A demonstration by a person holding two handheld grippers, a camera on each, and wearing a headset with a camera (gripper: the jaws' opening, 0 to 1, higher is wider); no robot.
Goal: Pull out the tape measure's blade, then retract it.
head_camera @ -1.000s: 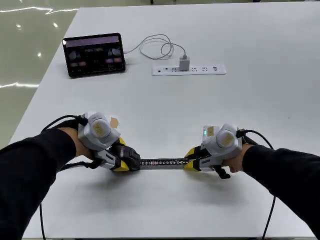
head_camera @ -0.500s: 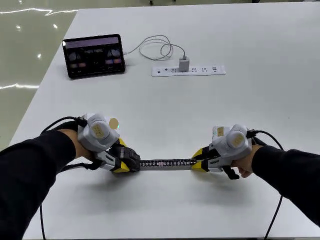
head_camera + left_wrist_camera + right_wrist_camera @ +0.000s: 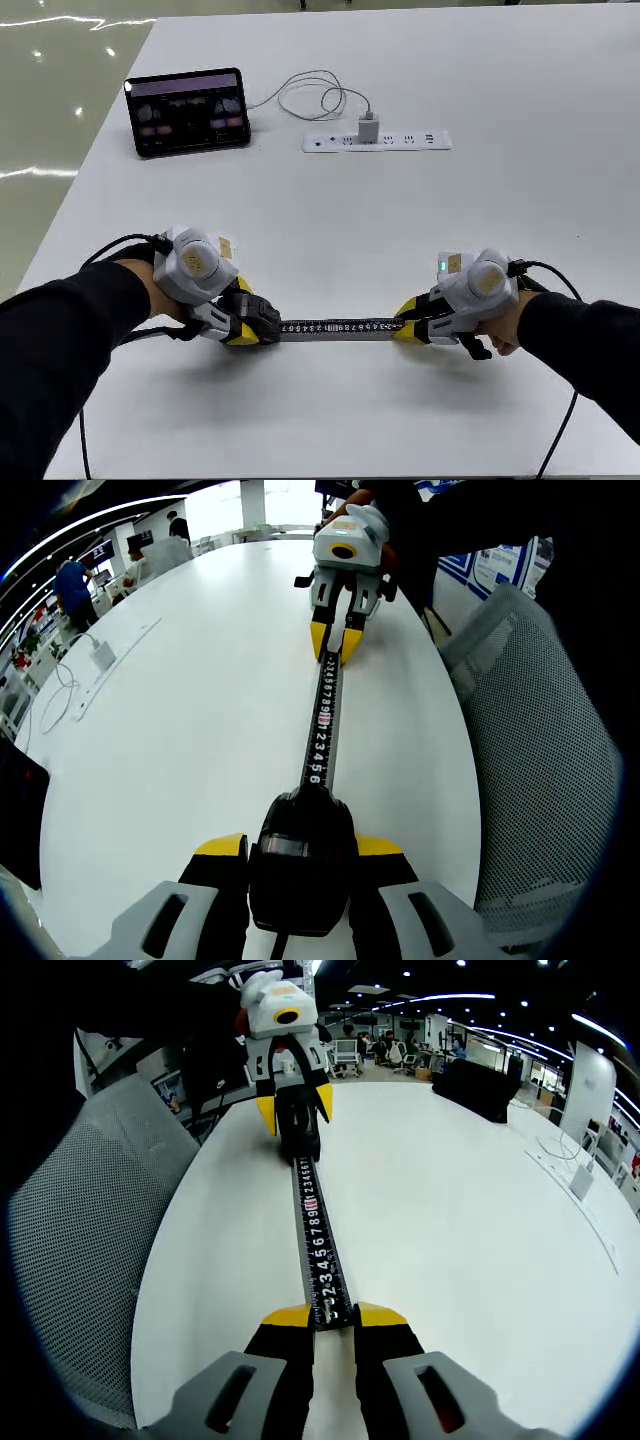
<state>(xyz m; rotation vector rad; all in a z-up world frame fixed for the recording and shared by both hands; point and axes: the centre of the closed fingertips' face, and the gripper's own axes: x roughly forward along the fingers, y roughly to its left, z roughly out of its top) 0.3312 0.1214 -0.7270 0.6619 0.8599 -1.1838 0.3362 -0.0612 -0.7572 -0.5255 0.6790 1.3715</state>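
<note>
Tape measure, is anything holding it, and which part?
Yes. The left gripper clamps the black case by its sides, and the right gripper pinches the tip of the blade.

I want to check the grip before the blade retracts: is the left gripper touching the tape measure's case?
Touching. In the left gripper view, the black case sits clamped between the jaws of the left gripper, no gap on either side.

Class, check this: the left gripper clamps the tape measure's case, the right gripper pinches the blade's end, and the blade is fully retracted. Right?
Not retracted: the head view shows the blade drawn out from the left gripper to the right gripper. The rest holds.
</note>
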